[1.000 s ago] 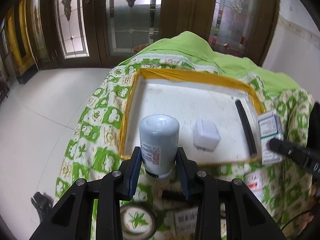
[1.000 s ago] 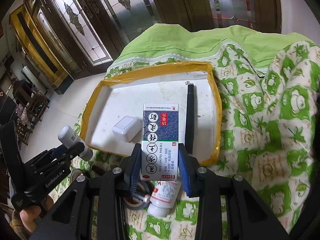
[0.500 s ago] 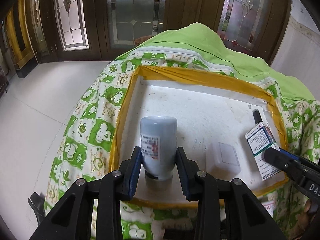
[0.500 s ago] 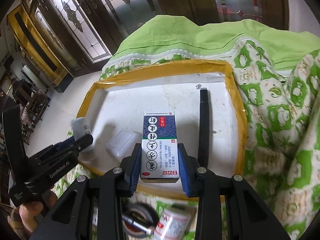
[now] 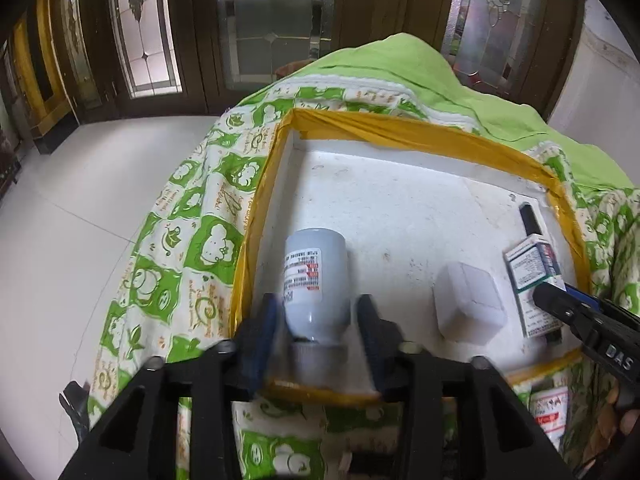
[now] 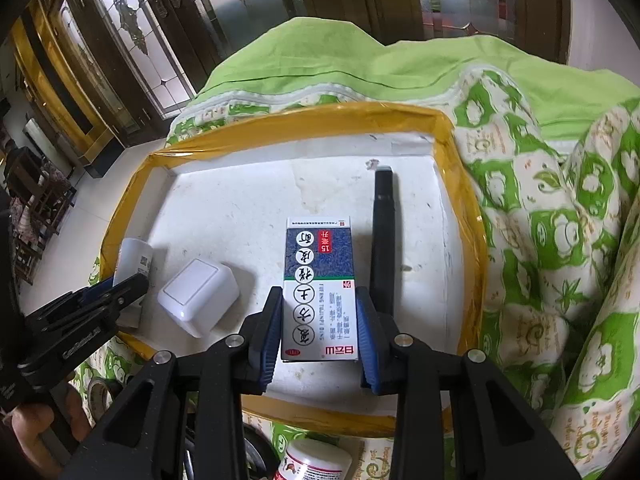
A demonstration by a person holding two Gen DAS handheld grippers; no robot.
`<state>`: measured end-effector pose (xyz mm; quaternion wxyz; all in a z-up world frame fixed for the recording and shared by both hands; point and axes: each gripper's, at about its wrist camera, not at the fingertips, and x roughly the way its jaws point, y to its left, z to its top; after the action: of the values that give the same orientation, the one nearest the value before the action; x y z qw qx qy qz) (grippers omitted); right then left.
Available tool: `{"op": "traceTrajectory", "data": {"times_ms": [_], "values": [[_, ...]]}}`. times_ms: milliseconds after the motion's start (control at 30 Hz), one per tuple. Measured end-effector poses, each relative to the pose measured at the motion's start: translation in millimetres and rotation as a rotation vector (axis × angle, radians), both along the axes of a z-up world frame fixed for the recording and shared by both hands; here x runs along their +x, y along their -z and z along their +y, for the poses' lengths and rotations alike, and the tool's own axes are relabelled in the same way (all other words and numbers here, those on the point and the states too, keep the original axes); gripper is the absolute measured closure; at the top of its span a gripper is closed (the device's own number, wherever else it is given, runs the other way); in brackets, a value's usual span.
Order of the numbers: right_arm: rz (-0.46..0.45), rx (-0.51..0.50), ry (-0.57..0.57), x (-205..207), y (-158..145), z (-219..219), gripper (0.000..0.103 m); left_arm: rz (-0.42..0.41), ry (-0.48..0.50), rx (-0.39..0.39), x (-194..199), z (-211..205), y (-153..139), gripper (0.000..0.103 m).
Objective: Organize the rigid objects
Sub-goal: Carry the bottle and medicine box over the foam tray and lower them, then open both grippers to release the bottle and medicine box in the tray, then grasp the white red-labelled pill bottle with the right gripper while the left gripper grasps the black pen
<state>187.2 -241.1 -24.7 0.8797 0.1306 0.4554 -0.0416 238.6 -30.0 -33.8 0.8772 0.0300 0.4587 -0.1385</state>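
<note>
A white tray with a yellow taped rim [image 5: 384, 130] [image 6: 304, 114] lies on the green patterned cloth. My left gripper [image 5: 318, 320] is open around a grey bottle [image 5: 314, 284] that lies in the tray's near left corner; gaps show on both sides. The bottle also shows in the right wrist view [image 6: 134, 260]. My right gripper [image 6: 318, 320] is shut on a blue-and-white medicine box [image 6: 319, 288] [image 5: 534, 280], low over the tray's near right part. A white square case [image 5: 468, 306] [image 6: 199, 296] and a black pen [image 6: 382, 236] lie in the tray.
Outside the tray's near edge lie a small white bottle with a red label [image 6: 316, 462], a white box with red print [image 5: 554, 412] and a tape roll [image 6: 100, 392]. The tiled floor [image 5: 80, 216] drops off to the left. Wooden glass doors [image 5: 272, 20] stand behind.
Both grippers moved forward over the tray and came down. My left gripper opened and let go of the grey bottle in the tray. The right gripper still holds the box.
</note>
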Motion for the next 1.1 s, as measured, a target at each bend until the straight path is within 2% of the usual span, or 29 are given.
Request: {"op": "traceTrajectory", "data": {"times_ms": [100, 200, 267, 367, 433, 533, 633, 700, 800, 1100], "values": [[-0.015, 0.016, 0.012, -5.7, -3.2, -3.0, 0.063, -0.034, 0.009, -0.01, -13.7, 2.4, -11.8, 0.032], [-0.06, 0.032, 0.023, -16.4, -15.4, -6.3, 0.054, -0.06, 0.001, -0.007, -32.6, 9.0, -23.7, 0.026], [-0.087, 0.049, 0.031, -24.7, -24.5, -9.3, 0.053, -0.069, -0.016, -0.032, -50.9, 21.0, -29.5, 0.022], [-0.123, 0.095, 0.06, -42.6, -38.0, -18.6, 0.045, -0.093, -0.058, -0.051, -84.3, 42.6, -27.9, 0.013], [-0.138, 0.139, 0.082, -56.1, -43.9, -26.9, 0.044, -0.095, -0.089, -0.048, -110.5, 59.7, -17.9, 0.012], [-0.138, 0.213, 0.11, -77.6, -45.4, -38.1, 0.043, -0.027, -0.124, -0.022, -126.3, 76.2, -5.8, 0.012], [-0.119, 0.269, 0.131, -98.1, -41.3, -43.3, 0.043, -0.066, -0.153, -0.077, -129.5, 83.5, -19.7, 0.012], [-0.101, 0.288, 0.128, -111.5, -36.5, -41.9, 0.043, -0.071, -0.154, -0.059, -134.4, 81.7, -17.9, 0.012], [-0.071, 0.31, 0.108, -130.9, -29.6, -37.4, 0.043, -0.031, -0.134, -0.009, -140.9, 73.9, -7.8, 0.012], [-0.016, 0.31, 0.048, -139.5, -16.0, -19.5, 0.043, -0.045, -0.007, 0.05, -161.4, 38.0, -7.9, 0.012]]}}
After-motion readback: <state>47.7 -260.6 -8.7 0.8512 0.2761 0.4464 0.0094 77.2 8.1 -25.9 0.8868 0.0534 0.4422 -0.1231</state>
